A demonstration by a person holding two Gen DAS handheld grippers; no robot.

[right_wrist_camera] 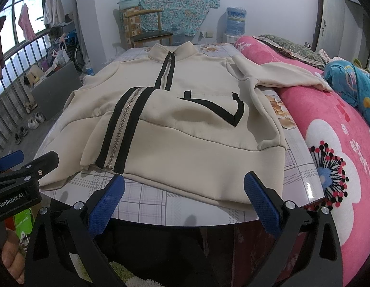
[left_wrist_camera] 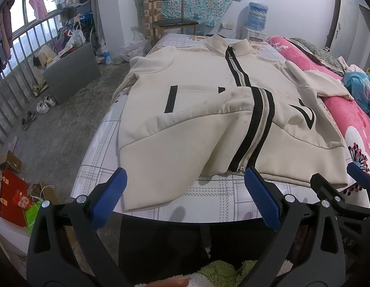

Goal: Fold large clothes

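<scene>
A: Start at the left hand-held gripper (left_wrist_camera: 185, 192). How does it stand?

B: Released. Its 2 blue fingers (left_wrist_camera: 108, 197) are spread wide, just short of the jacket's (left_wrist_camera: 185, 131) hem, touching nothing. The right hand-held gripper (right_wrist_camera: 185, 197) is the same, spread wide at the hem and holding nothing.

A: And the jacket?

B: A cream jacket lies flat, front up, on the counter (right_wrist_camera: 161, 198) with the checked covering, collar at the far end. Its black-edged zipper (left_wrist_camera: 254, 129) is closed near the collar, but the lower front panels have slid sideways, so the zipper runs crooked toward the hem.

A: What does 1 view give that the other lacks?

B: The left wrist view shows the jacket's left pocket trim and its sleeve hanging off the counter edge, plus shoes (left_wrist_camera: 44, 104) on the floor beyond that edge. The right wrist view shows the other sleeve (right_wrist_camera: 287, 76) draped from the jacket onto a pink flowered blanket (right_wrist_camera: 340, 143) beside the counter.

A: Do they see each other?

B: Yes. Each view catches the other hand-held gripper beside the jacket's hem.
</scene>
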